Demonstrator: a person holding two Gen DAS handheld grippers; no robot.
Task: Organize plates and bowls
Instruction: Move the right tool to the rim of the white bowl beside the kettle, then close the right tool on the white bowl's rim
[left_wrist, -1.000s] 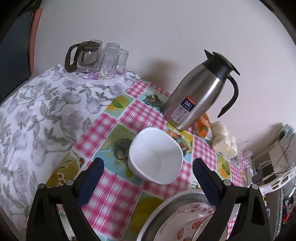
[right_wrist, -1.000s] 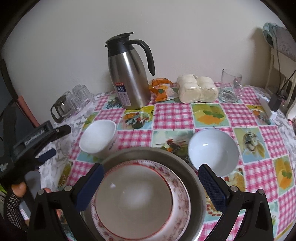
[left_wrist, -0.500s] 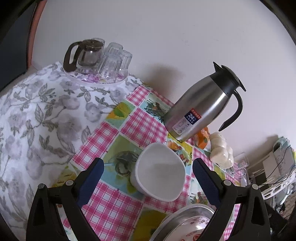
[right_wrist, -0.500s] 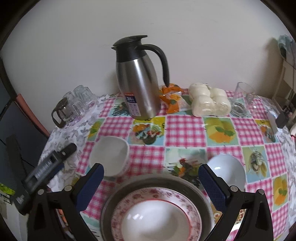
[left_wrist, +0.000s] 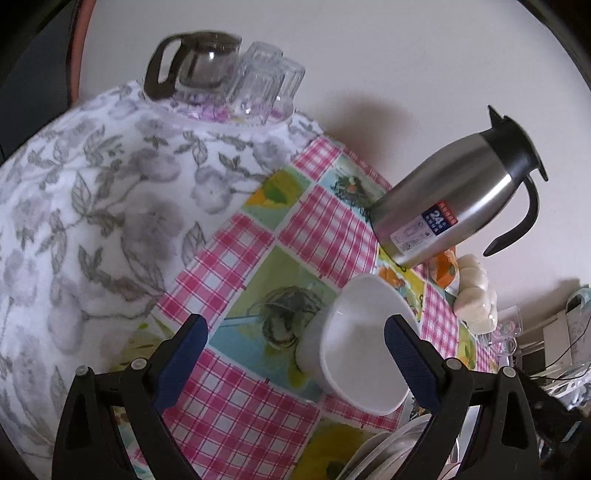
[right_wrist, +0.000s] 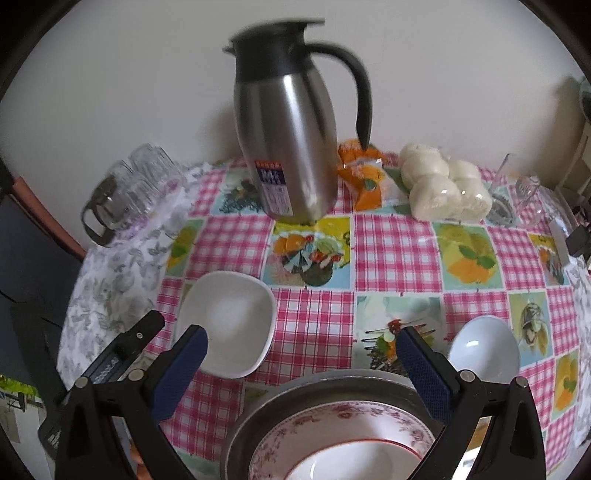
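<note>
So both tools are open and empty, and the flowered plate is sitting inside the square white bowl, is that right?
Not quite. Both the left tool and right tool are open and empty, but the flowered plate sits inside the metal basin, as the right wrist view shows. The square white bowl stands apart on the tablecloth.
</note>
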